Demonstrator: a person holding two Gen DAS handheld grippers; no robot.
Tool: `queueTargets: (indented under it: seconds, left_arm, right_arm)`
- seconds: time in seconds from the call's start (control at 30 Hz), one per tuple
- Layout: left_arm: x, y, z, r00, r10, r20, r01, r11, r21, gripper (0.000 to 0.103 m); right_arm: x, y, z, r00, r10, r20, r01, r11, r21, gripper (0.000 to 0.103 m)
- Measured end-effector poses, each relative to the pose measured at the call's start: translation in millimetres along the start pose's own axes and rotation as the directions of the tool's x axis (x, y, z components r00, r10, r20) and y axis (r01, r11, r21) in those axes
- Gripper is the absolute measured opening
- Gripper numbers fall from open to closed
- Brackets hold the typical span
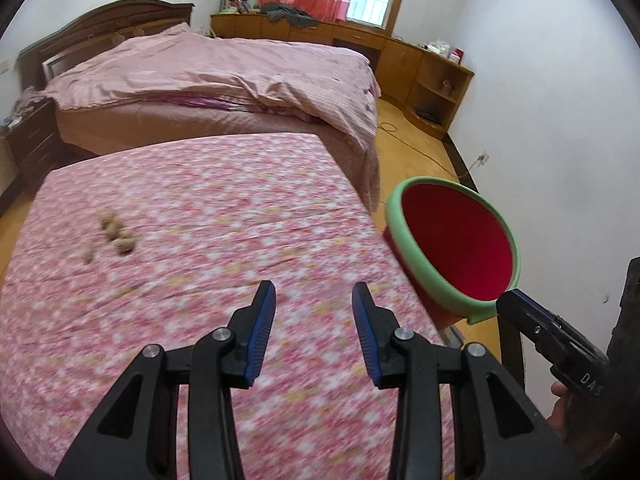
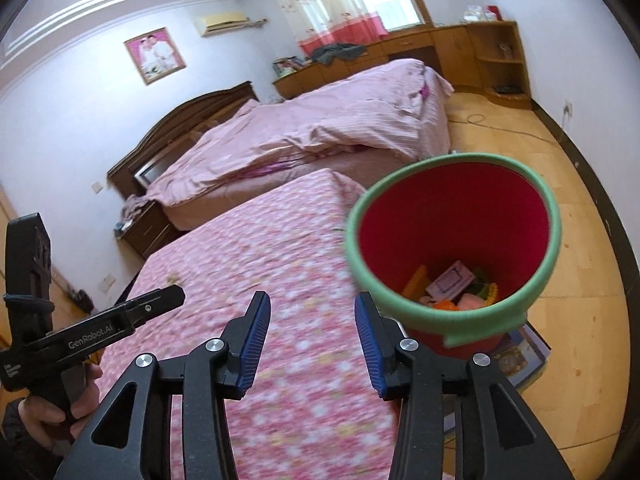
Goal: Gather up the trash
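A red bin with a green rim (image 1: pixel 456 240) stands off the right edge of a table under a pink floral cloth (image 1: pixel 192 280). In the right wrist view the red bin (image 2: pixel 452 216) holds several pieces of trash (image 2: pixel 452 284). A small pile of brown nut shells (image 1: pixel 114 234) lies on the cloth at the left. My left gripper (image 1: pixel 314 300) is open and empty above the cloth. My right gripper (image 2: pixel 312 308) is open and empty beside the bin's near rim. Each gripper also shows at the edge of the other's view.
A bed with a pink cover (image 1: pixel 224 76) stands beyond the table. Wooden cabinets (image 1: pixel 420 64) line the far wall. A cable (image 1: pixel 416 148) runs across the wooden floor. A book or flat box (image 2: pixel 520 356) lies under the bin.
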State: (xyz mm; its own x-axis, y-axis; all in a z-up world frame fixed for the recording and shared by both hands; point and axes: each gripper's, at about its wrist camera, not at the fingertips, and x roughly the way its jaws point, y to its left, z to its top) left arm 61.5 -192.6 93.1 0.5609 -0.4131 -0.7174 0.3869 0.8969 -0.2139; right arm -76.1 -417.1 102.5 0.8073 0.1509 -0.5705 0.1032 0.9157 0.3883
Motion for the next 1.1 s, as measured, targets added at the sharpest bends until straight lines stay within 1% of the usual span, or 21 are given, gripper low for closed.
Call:
queueTargets:
  seconds: [0.1, 0.27, 0.33, 0.37, 0.43, 0.5, 0.57, 0.6, 0.63, 0.77, 0.83, 1.0, 1.1]
  left_arm:
    - [-18, 19, -7, 1.0, 0.015, 0.027, -0.015, 1.0, -0.026, 0.039]
    - [-44, 46, -21, 0.996, 0.06, 0.06, -0.056, 0.997, -0.058, 0.039]
    - [-55, 54, -27, 0.994, 0.079, 0.07, -0.074, 0.995, -0.072, 0.039]
    - [-61, 59, -32, 0.993, 0.093, 0.072, -0.087, 0.993, -0.082, 0.04]
    - [-70, 66, -38, 0.99, 0.115, 0.078, -0.107, 0.989, -0.098, 0.045]
    - [-79, 72, -44, 0.985, 0.146, 0.09, -0.135, 0.984, -0.115, 0.058]
    - [-87, 79, -51, 0.978, 0.181, 0.102, -0.167, 0.977, -0.131, 0.06]
    - [-89, 82, -54, 0.975, 0.197, 0.101, -0.182, 0.974, -0.137, 0.061]
    - [-92, 86, -57, 0.972, 0.211, 0.1, -0.196, 0.97, -0.143, 0.061]
    - [-99, 96, -69, 0.966, 0.235, 0.106, -0.215, 0.961, -0.175, 0.061]
    - [-104, 99, -75, 0.962, 0.248, 0.117, -0.224, 0.957, -0.183, 0.061]
    - [-118, 98, -86, 0.938, 0.298, 0.178, -0.263, 0.945, -0.194, 0.061]
    - [-122, 95, -93, 0.925, 0.324, 0.198, -0.286, 0.938, -0.197, 0.061]
  right_arm:
    - [-5, 25, -6, 1.0, 0.022, 0.004, -0.022, 0.999, -0.036, 0.045]
    - [-12, 59, -17, 0.999, 0.038, 0.014, -0.037, 0.996, -0.085, 0.048]
    - [-15, 70, -23, 0.999, 0.039, 0.015, -0.037, 0.994, -0.106, 0.056]
    - [-15, 76, -26, 0.999, 0.038, 0.015, -0.036, 0.993, -0.115, 0.058]
    - [-15, 88, -31, 0.999, 0.034, 0.008, -0.032, 0.99, -0.139, 0.058]
    - [-14, 99, -37, 1.0, 0.026, 0.006, -0.024, 0.987, -0.162, 0.059]
    - [-14, 109, -43, 1.0, 0.02, 0.006, -0.018, 0.982, -0.186, 0.062]
    - [-15, 113, -46, 1.0, 0.016, 0.01, -0.014, 0.981, -0.194, 0.068]
    - [-15, 116, -49, 1.0, 0.014, 0.014, -0.011, 0.98, -0.201, 0.071]
    - [-19, 125, -59, 0.999, 0.003, 0.038, 0.005, 0.977, -0.215, 0.073]
    - [-23, 127, -64, 0.998, -0.014, 0.062, 0.028, 0.975, -0.221, 0.079]
    - [-29, 130, -72, 0.994, -0.025, 0.11, 0.05, 0.97, -0.237, 0.08]
    - [-34, 131, -75, 0.991, -0.032, 0.129, 0.063, 0.969, -0.241, 0.08]
